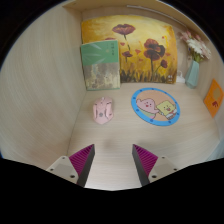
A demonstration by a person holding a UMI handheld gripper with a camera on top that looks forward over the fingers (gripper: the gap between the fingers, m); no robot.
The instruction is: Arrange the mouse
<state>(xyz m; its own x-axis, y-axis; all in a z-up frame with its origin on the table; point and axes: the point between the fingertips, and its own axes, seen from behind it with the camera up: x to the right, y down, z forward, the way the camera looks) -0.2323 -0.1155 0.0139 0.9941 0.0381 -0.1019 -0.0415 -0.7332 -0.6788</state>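
A small pink mouse [103,109] lies on the pale wooden table [50,110], just left of a round blue mouse mat [156,105] with a cartoon picture. My gripper [113,158] is open and empty, its magenta pads [84,160] spread apart. It hovers above the table, well short of the mouse, which lies beyond the fingers and slightly to their left. Nothing stands between the fingers.
A flower painting [135,45] leans at the back of the table. A green box [99,62] stands in front of it on the left. A vase with flowers [194,60] stands at the right, and an orange card [213,97] lies beyond the mat.
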